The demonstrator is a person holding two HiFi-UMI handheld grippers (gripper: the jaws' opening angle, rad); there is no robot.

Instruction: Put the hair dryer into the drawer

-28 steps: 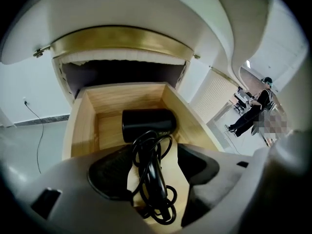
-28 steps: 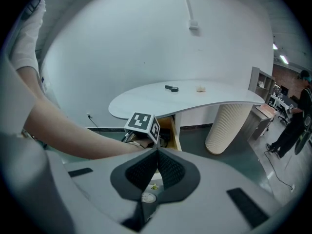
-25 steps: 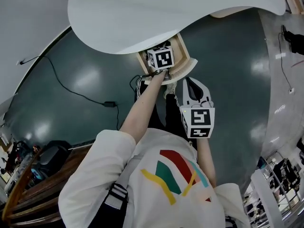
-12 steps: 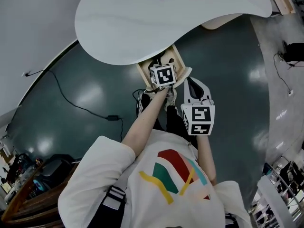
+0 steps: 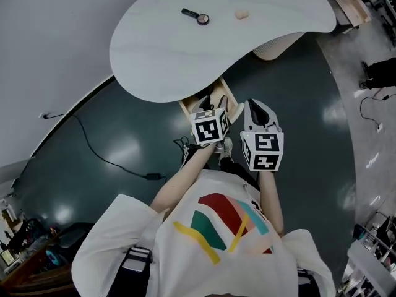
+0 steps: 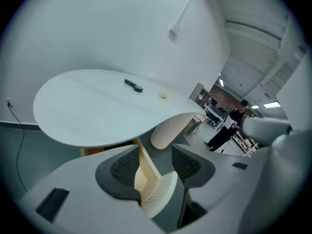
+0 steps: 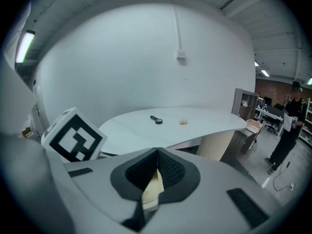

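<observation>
A dark shape, likely the hair dryer (image 5: 205,102), lies in the open drawer (image 5: 230,96) under the table (image 5: 185,48). It sits ahead of and below the left gripper (image 6: 153,164), the nearer one; its long axis is unclear. That gripper's jaws are closing on nothing. The right gripper (image 7: 157,162), alongside, has its jaws together and empty.

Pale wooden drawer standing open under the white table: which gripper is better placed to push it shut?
Left, probably. The left gripper hangs right over the front of the pale wooden drawer, which shows between its closing, empty jaws. The right gripper, jaws shut and empty, sits off to the drawer's right.
</observation>
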